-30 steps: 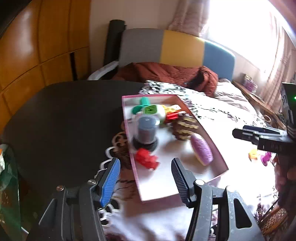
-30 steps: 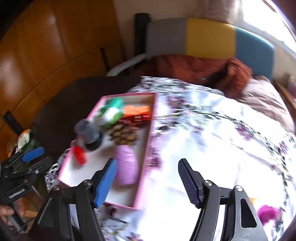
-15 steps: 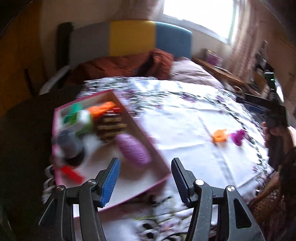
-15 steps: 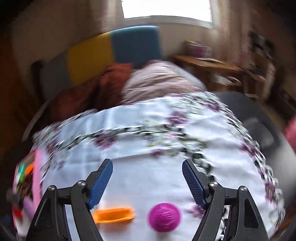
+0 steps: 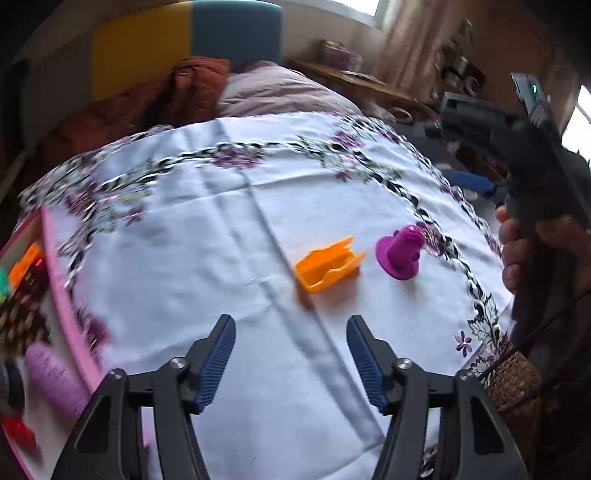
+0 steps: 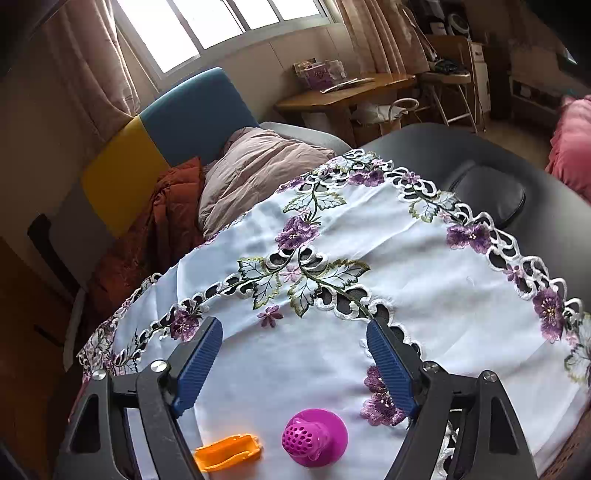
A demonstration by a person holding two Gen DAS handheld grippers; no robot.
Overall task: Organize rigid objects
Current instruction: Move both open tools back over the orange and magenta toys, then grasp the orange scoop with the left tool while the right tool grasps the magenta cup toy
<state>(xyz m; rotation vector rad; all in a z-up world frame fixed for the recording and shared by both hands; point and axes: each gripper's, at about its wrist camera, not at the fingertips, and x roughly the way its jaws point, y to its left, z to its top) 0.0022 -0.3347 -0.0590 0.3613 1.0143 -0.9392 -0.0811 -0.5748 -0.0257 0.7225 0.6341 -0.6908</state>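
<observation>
Views: only the left camera shows the pink tray point(image 5: 62, 306) of toys at the left edge.
Tools: left tool point(image 5: 290, 356) and right tool point(image 6: 293, 363) — both gaping, empty.
Toys: orange piece point(image 5: 327, 264) beside purple piece point(image 5: 400, 253) on the white flowered cloth point(image 5: 221, 236).
Room: window point(image 6: 221, 26), wooden side table point(image 6: 343, 92) — no readable writing.

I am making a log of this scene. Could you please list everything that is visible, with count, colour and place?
orange plastic piece: 1, orange, on the tablecloth, left of the magenta piece
magenta perforated piece: 1, magenta, on the tablecloth
tablecloth: 1, white with purple flowers, over a dark table
pink tray: 1, pink rim, far left, holding blurred toys
purple oval object: 1, inside the tray
wooden desk: 1, background
left gripper: 1, blue pads, open
right gripper: 1, blue pads, open, above both pieces
</observation>
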